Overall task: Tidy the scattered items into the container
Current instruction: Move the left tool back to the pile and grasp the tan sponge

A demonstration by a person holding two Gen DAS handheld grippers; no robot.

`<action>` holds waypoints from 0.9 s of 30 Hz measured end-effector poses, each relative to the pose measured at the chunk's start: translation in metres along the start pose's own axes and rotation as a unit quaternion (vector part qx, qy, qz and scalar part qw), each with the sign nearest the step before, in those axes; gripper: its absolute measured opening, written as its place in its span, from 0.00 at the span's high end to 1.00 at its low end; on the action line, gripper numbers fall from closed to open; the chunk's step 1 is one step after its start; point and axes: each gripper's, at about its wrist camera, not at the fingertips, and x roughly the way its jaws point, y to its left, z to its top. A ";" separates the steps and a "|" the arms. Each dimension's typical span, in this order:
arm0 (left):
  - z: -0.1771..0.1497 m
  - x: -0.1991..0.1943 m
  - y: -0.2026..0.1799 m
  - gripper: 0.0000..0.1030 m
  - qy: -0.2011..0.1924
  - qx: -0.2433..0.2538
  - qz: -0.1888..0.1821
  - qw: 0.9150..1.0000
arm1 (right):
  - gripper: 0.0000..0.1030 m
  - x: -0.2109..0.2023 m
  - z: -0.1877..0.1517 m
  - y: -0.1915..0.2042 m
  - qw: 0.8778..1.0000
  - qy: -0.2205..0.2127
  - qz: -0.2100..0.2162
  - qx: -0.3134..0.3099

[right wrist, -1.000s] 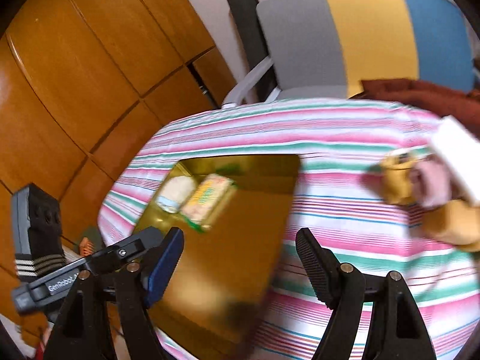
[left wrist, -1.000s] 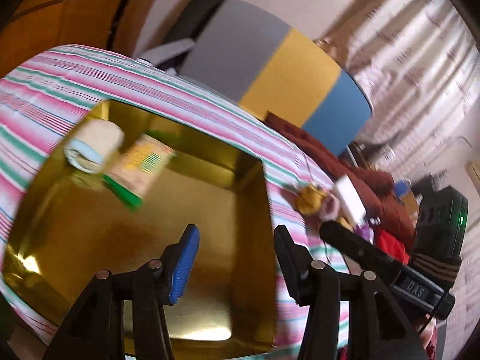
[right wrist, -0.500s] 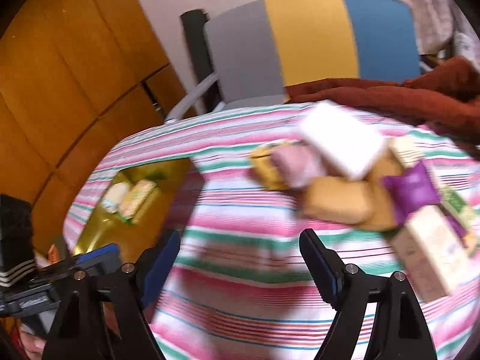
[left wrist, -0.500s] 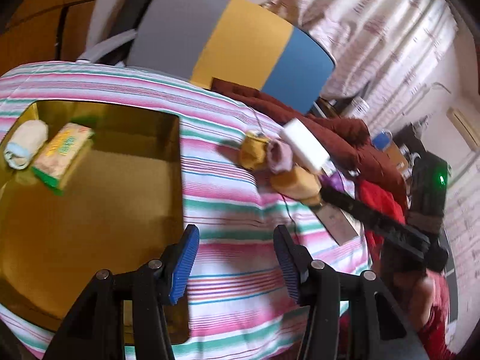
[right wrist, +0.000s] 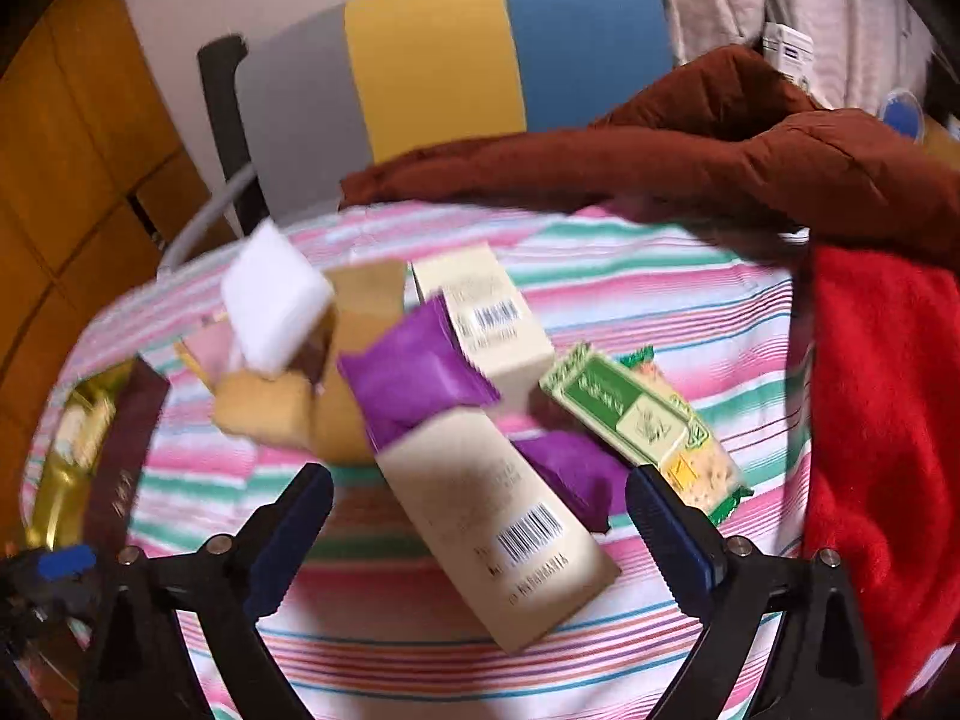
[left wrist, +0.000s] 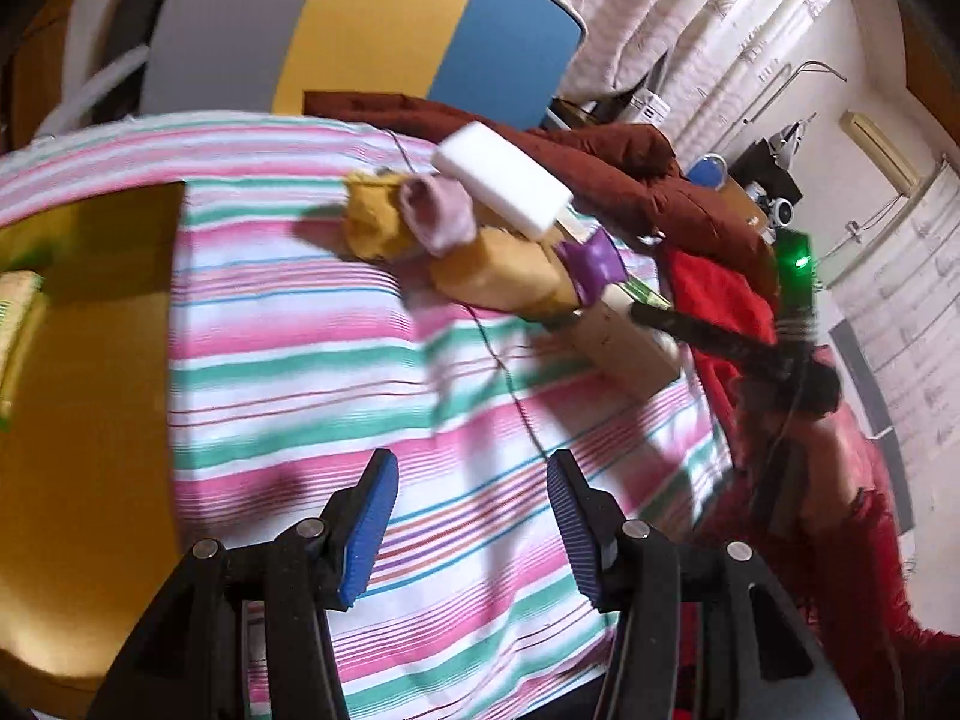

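A heap of small items lies on the striped cloth: a white block, tan sponges, purple packets, two cream boxes and a green packet. My right gripper hangs over the nearer cream box, its jaws opening, pads clear of the box. The gold tray sits at the left with a yellow-green packet inside. My left gripper is open over bare cloth, short of the heap, where the white block and a pink sock show.
A red cloth and a brown garment crowd the right and far side of the table. A grey, yellow and blue chair back stands behind. A thin cord runs across the cloth. A red sleeve shows at right.
Both grippers have swung from over the gold tray rightward to the heap of items. The right gripper's jaws have spread wider. The left jaws keep the same gap.
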 end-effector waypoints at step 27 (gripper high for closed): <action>0.105 0.095 -0.035 0.33 -0.001 -0.003 0.037 0.999 | 0.50 0.024 -0.006 0.007 0.998 0.041 0.048 -0.004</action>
